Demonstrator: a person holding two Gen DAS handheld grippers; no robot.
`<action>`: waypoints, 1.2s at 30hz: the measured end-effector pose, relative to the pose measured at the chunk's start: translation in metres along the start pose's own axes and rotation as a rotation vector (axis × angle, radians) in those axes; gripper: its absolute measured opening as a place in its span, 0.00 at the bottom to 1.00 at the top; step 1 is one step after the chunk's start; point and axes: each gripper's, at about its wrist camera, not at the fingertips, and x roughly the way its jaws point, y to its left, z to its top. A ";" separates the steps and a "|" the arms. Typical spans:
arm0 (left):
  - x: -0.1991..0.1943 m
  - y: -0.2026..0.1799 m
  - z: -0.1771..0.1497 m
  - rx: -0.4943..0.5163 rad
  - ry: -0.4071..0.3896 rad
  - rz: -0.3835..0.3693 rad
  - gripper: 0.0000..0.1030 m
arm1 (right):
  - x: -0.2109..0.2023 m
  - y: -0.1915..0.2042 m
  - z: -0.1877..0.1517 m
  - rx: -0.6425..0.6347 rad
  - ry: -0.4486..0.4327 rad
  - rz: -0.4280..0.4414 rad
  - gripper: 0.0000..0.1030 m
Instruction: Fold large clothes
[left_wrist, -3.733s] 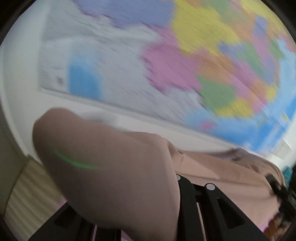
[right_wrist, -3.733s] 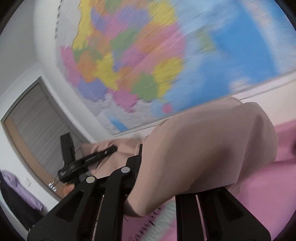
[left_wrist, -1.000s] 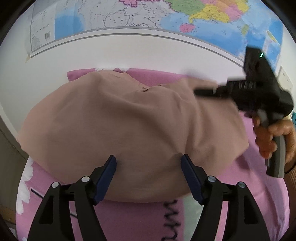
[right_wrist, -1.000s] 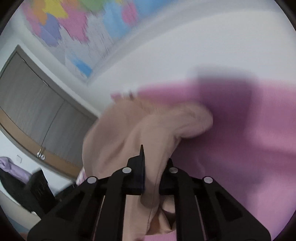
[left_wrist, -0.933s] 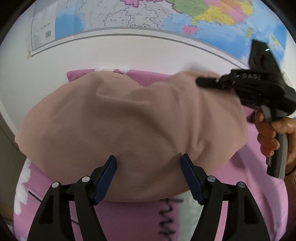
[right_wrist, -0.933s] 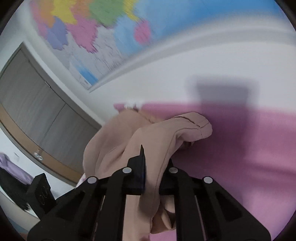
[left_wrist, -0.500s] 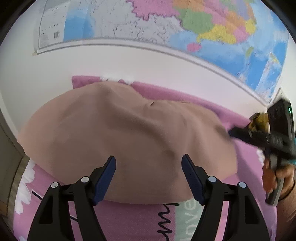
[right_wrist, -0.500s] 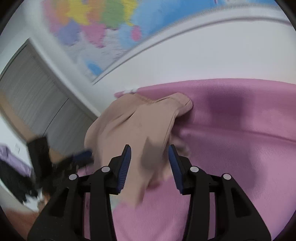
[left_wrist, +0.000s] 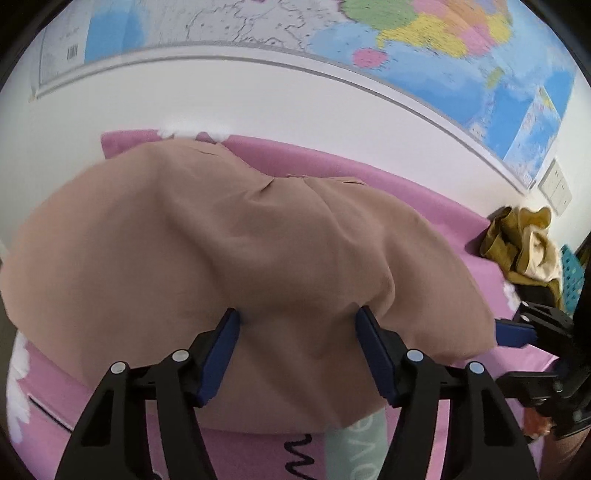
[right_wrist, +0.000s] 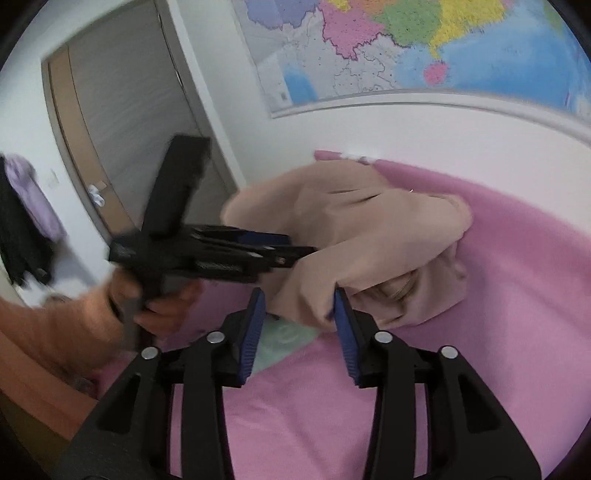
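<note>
A large tan garment (left_wrist: 229, 258) lies in a loose folded heap on the pink bed cover (left_wrist: 332, 166). It also shows in the right wrist view (right_wrist: 362, 236). My left gripper (left_wrist: 295, 321) is open, its blue pads on either side of the garment's near edge. My right gripper (right_wrist: 297, 299) is open too, with a hanging corner of the tan cloth between its pads. The left gripper shows in the right wrist view (right_wrist: 295, 251), and the right gripper shows at the right edge of the left wrist view (left_wrist: 513, 332).
A world map (left_wrist: 406, 44) hangs on the white wall behind the bed. A heap of mustard and beige clothes (left_wrist: 521, 247) lies at the bed's far right, next to a blue crate (left_wrist: 570, 280). A sliding door (right_wrist: 122, 122) stands to the left.
Both grippers held the garment up, then lowered it onto the bed. The left opened first; the right let go about half a second ago and has come down to the near edge.
</note>
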 end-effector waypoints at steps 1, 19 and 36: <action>0.000 0.002 0.001 -0.007 0.000 -0.001 0.59 | 0.004 -0.003 -0.001 -0.002 0.021 -0.013 0.38; -0.003 -0.011 -0.002 0.064 -0.022 0.078 0.59 | -0.037 -0.053 -0.021 0.232 0.089 0.052 0.05; -0.021 -0.018 -0.023 0.092 -0.084 0.197 0.70 | 0.017 -0.043 -0.013 0.275 0.098 -0.073 0.28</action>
